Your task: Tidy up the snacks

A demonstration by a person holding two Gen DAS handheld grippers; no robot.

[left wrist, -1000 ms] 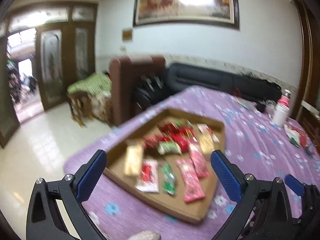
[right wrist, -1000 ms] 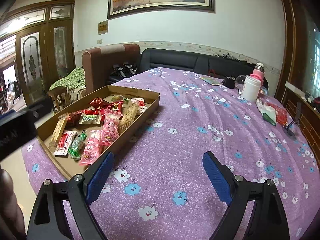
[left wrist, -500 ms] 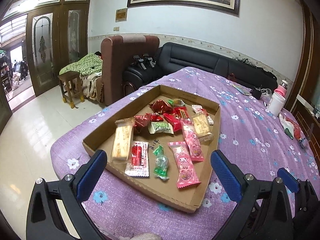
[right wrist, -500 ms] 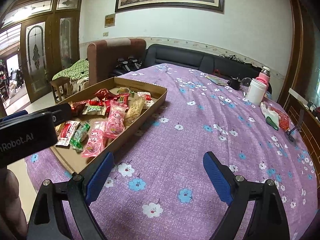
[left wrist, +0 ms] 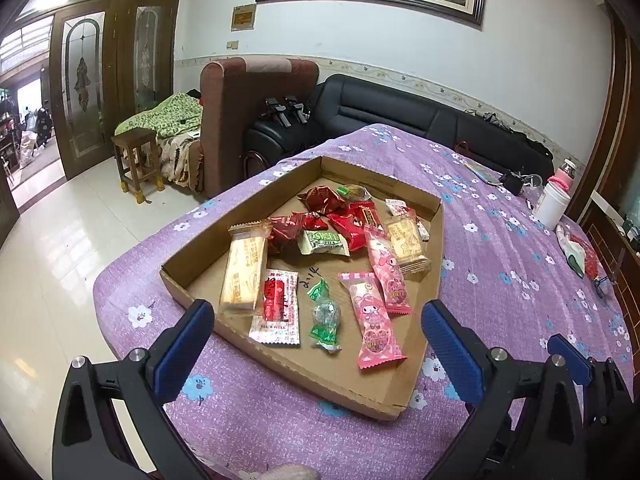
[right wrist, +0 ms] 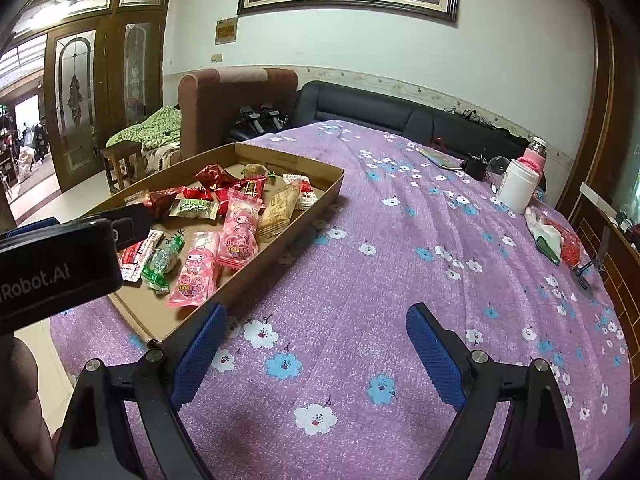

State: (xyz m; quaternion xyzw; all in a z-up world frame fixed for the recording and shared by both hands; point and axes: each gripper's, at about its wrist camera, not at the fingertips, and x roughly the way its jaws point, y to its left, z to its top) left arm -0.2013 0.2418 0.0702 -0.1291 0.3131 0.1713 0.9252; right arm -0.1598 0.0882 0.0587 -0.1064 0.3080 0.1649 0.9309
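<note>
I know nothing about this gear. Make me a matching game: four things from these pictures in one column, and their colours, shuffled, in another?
Things:
1. tablecloth
2. sofa
3. tray
4. gripper pads

Colours:
A. black
B. blue
C. purple with flowers
D. cardboard brown

Pairs: 1-C, 2-A, 3-D, 4-B

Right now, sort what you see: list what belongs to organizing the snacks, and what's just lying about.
Belongs to the job:
- cardboard tray
- two pink packets
- red-and-white sachet
- green candy
- beige wafer pack
- red foil sweets
- left gripper and right gripper, both open

Just lying about:
- white jar
- pink-capped bottle
- red-and-green bag
- black couch
- wooden stool
</note>
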